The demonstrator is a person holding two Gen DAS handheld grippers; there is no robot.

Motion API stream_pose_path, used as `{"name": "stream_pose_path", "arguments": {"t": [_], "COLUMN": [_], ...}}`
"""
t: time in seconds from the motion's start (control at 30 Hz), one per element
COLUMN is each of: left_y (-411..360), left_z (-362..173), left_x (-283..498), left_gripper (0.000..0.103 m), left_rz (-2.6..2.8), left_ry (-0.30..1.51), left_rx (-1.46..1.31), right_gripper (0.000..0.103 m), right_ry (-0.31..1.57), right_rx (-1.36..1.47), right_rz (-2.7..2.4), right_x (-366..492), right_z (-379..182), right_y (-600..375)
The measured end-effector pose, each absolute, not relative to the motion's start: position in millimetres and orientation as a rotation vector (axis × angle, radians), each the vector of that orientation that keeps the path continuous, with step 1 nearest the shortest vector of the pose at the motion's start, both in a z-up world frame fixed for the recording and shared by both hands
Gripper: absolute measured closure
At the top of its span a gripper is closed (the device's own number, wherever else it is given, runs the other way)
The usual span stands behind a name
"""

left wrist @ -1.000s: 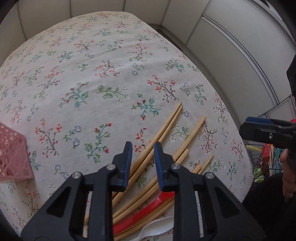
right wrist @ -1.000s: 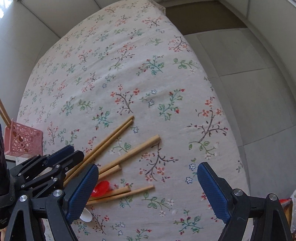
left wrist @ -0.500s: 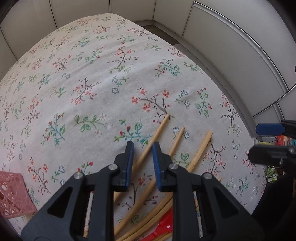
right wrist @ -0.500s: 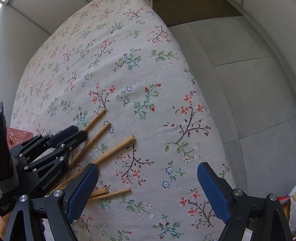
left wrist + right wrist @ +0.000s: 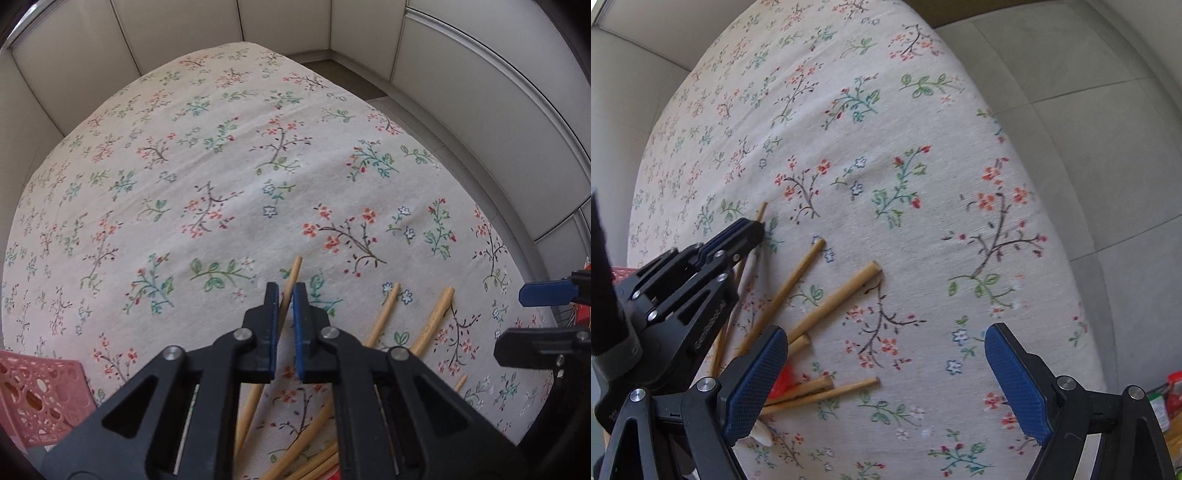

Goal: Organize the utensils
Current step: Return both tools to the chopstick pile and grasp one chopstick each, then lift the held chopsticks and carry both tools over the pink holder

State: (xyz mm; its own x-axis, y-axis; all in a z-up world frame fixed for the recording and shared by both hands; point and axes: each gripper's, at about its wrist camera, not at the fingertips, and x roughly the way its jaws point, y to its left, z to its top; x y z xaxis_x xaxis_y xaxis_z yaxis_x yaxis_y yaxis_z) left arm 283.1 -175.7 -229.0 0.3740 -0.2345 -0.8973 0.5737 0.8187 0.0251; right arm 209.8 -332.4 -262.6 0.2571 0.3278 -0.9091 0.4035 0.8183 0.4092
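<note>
Several wooden chopsticks (image 5: 384, 317) lie fanned out on the floral tablecloth (image 5: 221, 184). My left gripper (image 5: 285, 295) is shut on one chopstick (image 5: 293, 271), near its far tip, which pokes out past the fingers. In the right wrist view the left gripper (image 5: 751, 229) holds that chopstick (image 5: 761, 211) at the left. My right gripper (image 5: 886, 354) is open and empty above the cloth, right of the pile (image 5: 834, 302). A red utensil (image 5: 783, 380) and a white spoon (image 5: 762, 434) lie under the pile's near end.
A pink perforated basket (image 5: 37, 398) stands at the left edge of the table. The table's right edge (image 5: 1052, 221) drops to a grey tiled floor. Colourful packages (image 5: 1167, 402) lie beyond the table at the lower right.
My left gripper has moved forward along the chopstick and closed on it near its tip. The right gripper has stayed open and shifted a little.
</note>
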Motion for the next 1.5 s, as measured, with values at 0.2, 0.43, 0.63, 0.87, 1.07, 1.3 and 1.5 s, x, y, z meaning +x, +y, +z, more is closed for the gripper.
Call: {"name": "stream_pose_path", "arguments": {"t": [0.2,0.43,0.63,0.87,1.07,1.3,1.5], "left_y": [-130.6,-80.0,-47.7,-29.4,-15.5,-5.0,2.9], "left_z": [-193.7,-160.0,-139.1,-131.9,-130.6,-131.1,-129.5], "left_x": [270.4,245.8,228.7,223.0,222.5,224.4,226.4], "left_gripper": [0.096,0.096,0.096,0.097,0.097,0.097,0.098], "left_rz": [-0.478,-0.454,-0.449,-0.457,-0.438,-0.409,-0.386], "left_ry": [1.021,0.964,0.912,0.888,0.880,0.873,0.859], "left_rx": [0.286,0.163,0.070,0.041,0.025,0.014,0.002], "right_gripper": [0.017,0.033,0.047,0.051,0.065,0.090,0.095], "right_ry": [1.335,1.316,1.348,1.365,1.343,1.281,1.213], "right_rx": [0.665,0.639,0.620,0.534,0.358,0.357,0.499], "right_rz": [-0.056,0.011,0.017,-0.092,-0.183,-0.245,-0.154], "right_x": [221.1,240.3,260.4,279.0,295.0,315.4,324.0], "right_z": [-263.3,-261.5,-276.9,-280.5,-276.9,-275.0,-279.0], "right_y": [-320.9,-294.8,-271.3,-246.1,-212.7,-205.3,-220.5]}}
